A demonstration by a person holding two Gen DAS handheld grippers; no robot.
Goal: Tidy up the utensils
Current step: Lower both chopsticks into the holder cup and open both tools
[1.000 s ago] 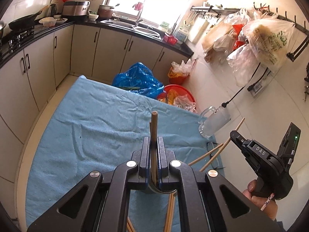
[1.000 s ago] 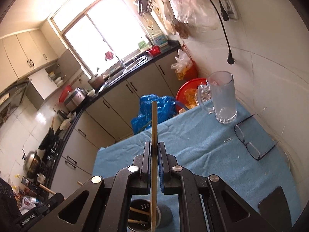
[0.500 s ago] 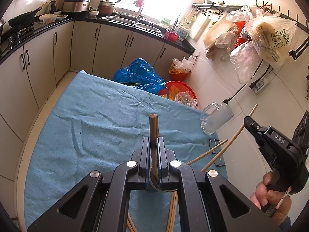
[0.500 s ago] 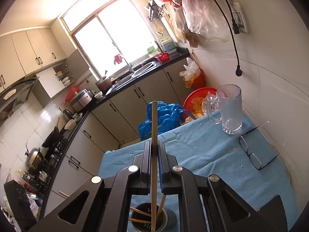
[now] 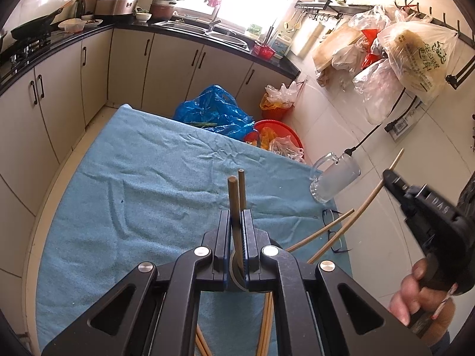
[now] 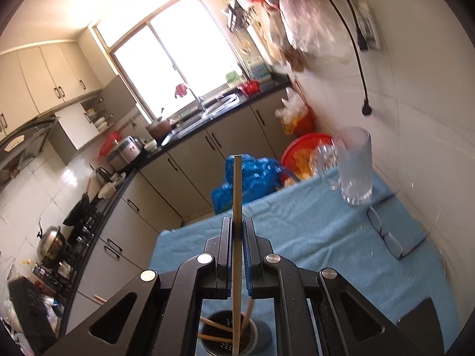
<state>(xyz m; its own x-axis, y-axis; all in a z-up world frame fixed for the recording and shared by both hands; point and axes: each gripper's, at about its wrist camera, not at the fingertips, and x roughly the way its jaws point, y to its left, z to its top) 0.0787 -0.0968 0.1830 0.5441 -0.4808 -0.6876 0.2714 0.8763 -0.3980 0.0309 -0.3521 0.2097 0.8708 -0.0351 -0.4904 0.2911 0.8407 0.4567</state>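
Here, a blue cloth (image 5: 142, 184) covers the table beside beige kitchen cabinets (image 5: 175, 68).

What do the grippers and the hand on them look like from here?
Both grippers are matte black. The left gripper and right gripper each show angular arms with triangular cut-outs, silver round pivot bolts, and blue-edged pads. Seen from the side, the right one's body bears white "DAS" lettering. The bare hand on its grip has a red-and-white band at the wrist; no sleeve or cable shows.
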